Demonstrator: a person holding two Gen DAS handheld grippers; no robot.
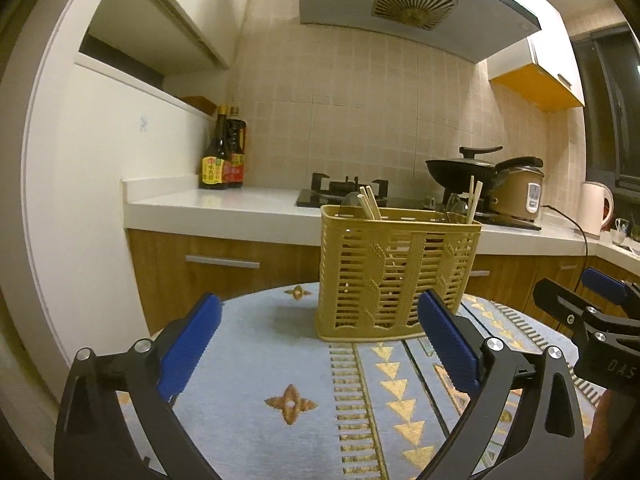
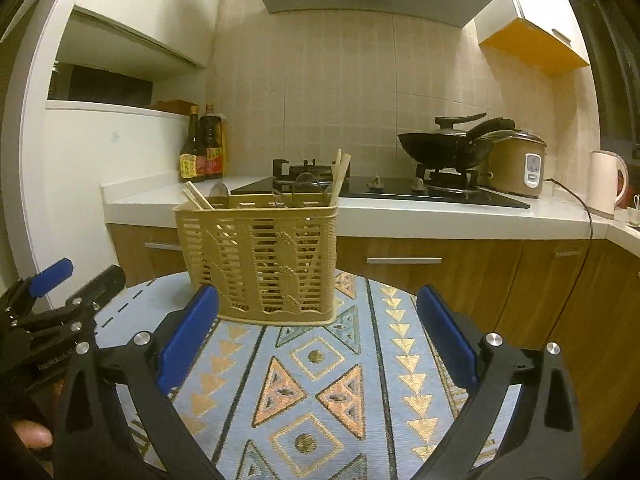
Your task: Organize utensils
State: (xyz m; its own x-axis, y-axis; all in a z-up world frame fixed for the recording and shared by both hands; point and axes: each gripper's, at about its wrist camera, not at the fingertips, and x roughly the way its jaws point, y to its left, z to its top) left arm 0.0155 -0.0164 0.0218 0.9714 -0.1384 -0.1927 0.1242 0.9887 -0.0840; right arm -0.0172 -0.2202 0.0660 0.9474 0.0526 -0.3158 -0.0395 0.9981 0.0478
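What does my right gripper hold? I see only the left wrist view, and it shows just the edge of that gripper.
Observer: Nothing. The right gripper is open, with bare cloth between its fingers.
Operator: Where does it point?
Observer: The basket stands ahead of it, left of its centre line.
Operator: Is anything near my left gripper?
Observer: A fingertip of the person shows below the left gripper, at the picture's edge.
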